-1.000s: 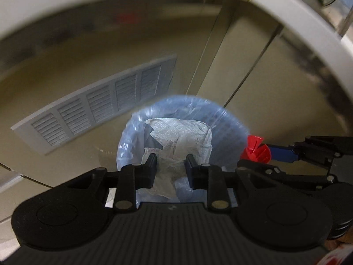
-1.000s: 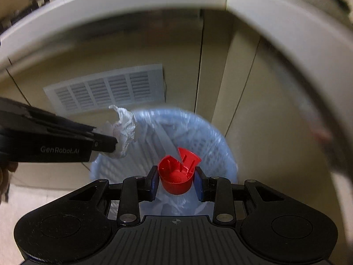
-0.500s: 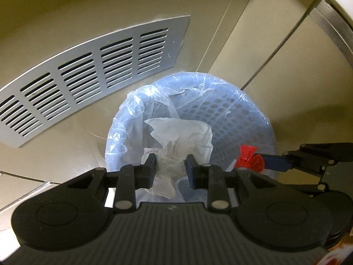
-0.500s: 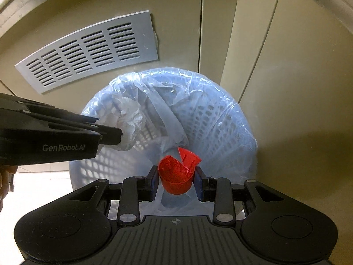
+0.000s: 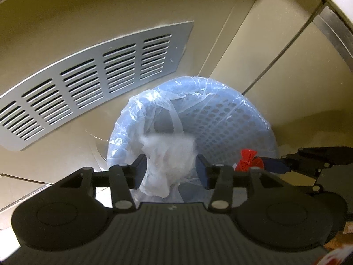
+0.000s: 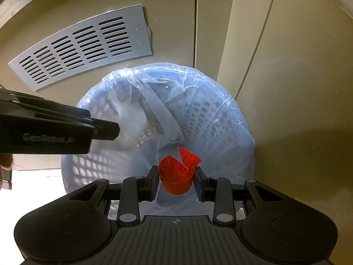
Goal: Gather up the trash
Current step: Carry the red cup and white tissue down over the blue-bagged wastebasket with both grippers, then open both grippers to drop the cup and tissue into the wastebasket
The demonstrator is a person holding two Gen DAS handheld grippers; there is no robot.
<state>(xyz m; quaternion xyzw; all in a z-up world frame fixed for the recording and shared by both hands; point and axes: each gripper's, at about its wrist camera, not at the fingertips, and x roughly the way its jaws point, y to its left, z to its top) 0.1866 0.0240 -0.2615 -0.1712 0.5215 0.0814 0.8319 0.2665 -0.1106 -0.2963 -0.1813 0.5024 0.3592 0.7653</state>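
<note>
Both tools tilt steeply down over the bin [image 6: 231, 119]. Left tool [image 5: 169, 167] is opening, blurred tissue [image 5: 167, 154] between its jaws; right tool [image 6: 176, 176] pinches a red cap [image 6: 176, 174], whose inside only the right view shows.

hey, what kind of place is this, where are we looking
Probably an indoor utility corner, perhaps a kitchen or washroom. A blue mesh wastebasket with a clear plastic liner stands against beige wall panels that carry a slotted metal vent.

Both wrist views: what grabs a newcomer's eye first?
The red cap, the only vivid colour, is clamped in the right claw above the blue basket with its clear liner. Beside it, a white crumpled tissue sits blurred between the opening jaws of the left claw, over the same basket. A slotted grey vent stands behind.
</note>
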